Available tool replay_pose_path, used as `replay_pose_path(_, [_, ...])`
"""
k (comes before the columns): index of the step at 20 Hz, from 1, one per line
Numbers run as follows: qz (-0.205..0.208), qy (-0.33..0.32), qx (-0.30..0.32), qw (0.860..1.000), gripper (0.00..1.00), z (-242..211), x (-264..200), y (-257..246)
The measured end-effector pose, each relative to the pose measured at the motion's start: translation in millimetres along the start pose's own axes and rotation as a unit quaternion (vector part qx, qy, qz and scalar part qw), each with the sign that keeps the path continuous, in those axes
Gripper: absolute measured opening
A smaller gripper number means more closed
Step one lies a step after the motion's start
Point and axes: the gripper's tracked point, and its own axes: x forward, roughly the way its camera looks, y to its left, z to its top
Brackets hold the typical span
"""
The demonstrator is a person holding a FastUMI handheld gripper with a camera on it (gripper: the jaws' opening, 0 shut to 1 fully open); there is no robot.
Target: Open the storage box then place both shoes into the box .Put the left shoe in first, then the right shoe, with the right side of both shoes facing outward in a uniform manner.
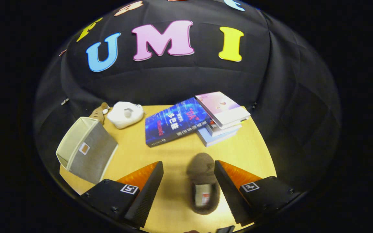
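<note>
My gripper [189, 173] is open above the wooden table [173, 152]. A brown fuzzy shoe [202, 184] lies on the table between the fingers, close against the right finger [227, 184], toe pointing away from me. Neither finger presses on it. A grey fabric storage box [87, 149] stands to the left, beyond the left finger [149, 187], tilted with its open mouth facing left and up. I cannot tell where the other shoe is.
Beyond the fingers lie a blue book [173, 124] and a stack of books [222, 118]. A white plush toy [125, 114] and a small brown toy [99, 111] sit at the far left edge near the cloth wall.
</note>
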Motion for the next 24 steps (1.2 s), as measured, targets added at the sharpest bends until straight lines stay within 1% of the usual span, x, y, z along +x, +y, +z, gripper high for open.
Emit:
replay_pose_path(4, [0.002,0.034,-0.019,0.999,0.99,-40,11,-55])
replay_pose_path(7, [0.030,0.062,-0.043,0.997,0.99,-71,26,-60])
replay_pose_path(10, [0.032,0.077,-0.073,0.994,1.00,-92,44,-64])
replay_pose_path(12, [0.029,0.089,-0.067,0.993,0.99,-100,57,-64])
replay_pose_path(15, [0.012,0.101,-0.063,0.993,0.99,-102,83,-75])
replay_pose_path(19, [0.005,0.120,-0.021,0.992,0.99,-107,109,-76])
replay_pose_path(21, [0.017,0.132,-0.008,0.991,0.89,-111,112,-68])
replay_pose_path(22, [0.023,0.129,-0.008,0.991,0.79,-109,113,-63])
replay_pose_path(24, [0.023,0.126,-0.023,0.992,0.62,-110,114,-57])
